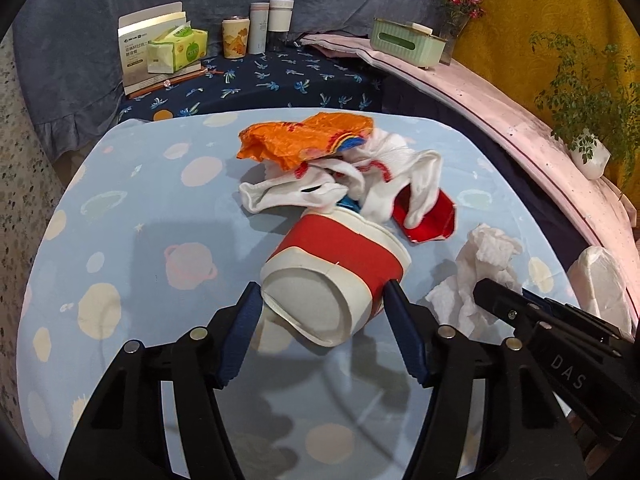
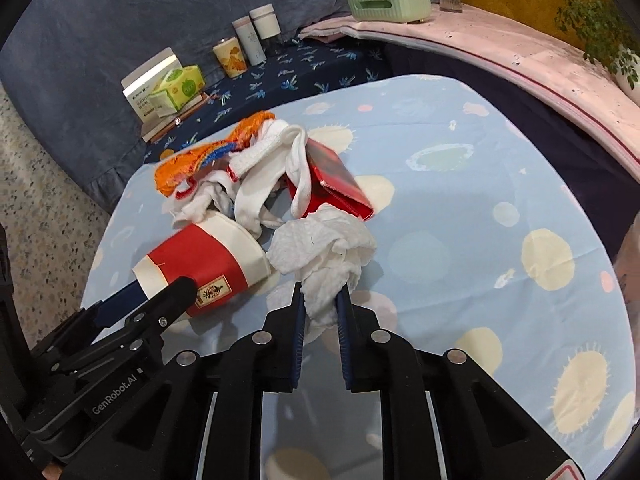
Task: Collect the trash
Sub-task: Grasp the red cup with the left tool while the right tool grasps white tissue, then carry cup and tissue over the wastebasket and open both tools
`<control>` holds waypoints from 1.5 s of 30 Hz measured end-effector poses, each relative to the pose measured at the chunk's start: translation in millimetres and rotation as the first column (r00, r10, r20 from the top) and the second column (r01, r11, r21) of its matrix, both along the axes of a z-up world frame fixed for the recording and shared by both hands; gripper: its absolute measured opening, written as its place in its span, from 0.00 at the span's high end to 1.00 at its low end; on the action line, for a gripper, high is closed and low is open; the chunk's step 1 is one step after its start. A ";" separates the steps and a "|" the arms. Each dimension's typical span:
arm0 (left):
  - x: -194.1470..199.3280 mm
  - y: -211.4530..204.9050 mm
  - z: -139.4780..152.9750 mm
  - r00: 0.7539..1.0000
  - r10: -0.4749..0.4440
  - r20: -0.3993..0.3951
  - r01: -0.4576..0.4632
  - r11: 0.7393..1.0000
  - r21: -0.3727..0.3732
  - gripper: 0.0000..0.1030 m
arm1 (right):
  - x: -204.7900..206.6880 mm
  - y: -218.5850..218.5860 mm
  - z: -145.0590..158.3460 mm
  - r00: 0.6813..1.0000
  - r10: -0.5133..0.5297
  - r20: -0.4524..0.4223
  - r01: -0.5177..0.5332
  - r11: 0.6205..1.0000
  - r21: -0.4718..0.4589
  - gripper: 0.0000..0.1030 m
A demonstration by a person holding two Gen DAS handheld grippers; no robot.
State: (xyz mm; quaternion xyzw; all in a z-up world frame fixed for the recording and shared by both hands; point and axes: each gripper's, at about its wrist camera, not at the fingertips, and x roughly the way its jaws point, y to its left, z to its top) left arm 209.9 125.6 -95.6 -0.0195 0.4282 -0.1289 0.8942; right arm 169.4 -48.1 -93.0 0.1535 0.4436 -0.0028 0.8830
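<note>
- Left gripper (image 1: 322,300): jaws clamped across the base end of the tipped paper cup (image 1: 336,276), which lies on its side on the table (image 1: 132,240); gripping there likely allows lifting it whole.
- Right gripper (image 2: 320,300): jaws closed on the crumpled tissue (image 2: 324,252), just right of the cup.
- Beyond the cup: socks (image 1: 360,184), orange wrapper (image 1: 304,140) and red carton (image 1: 432,220) piled together, untouched.
</note>
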 end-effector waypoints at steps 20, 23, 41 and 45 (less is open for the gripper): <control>-76.1 -86.9 85.1 0.989 -0.090 0.113 0.097 0.994 -0.057 0.42 | -85.7 -83.4 96.8 0.969 -0.119 0.216 0.121 0.993 0.004 0.86; -84.3 -103.3 96.0 0.985 -0.111 0.130 0.120 0.991 -0.059 0.42 | -98.3 -102.7 107.1 0.959 -0.151 0.240 0.152 0.988 0.011 0.86; -134.3 -213.6 130.9 0.944 -0.269 0.192 0.282 0.959 -0.041 0.42 | -168.2 -208.1 128.5 0.896 -0.320 0.307 0.321 0.946 0.049 0.86; -141.5 -236.5 133.0 0.932 -0.305 0.195 0.317 0.948 -0.036 0.42 | -181.4 -228.6 128.1 0.884 -0.352 0.309 0.353 0.934 0.056 0.86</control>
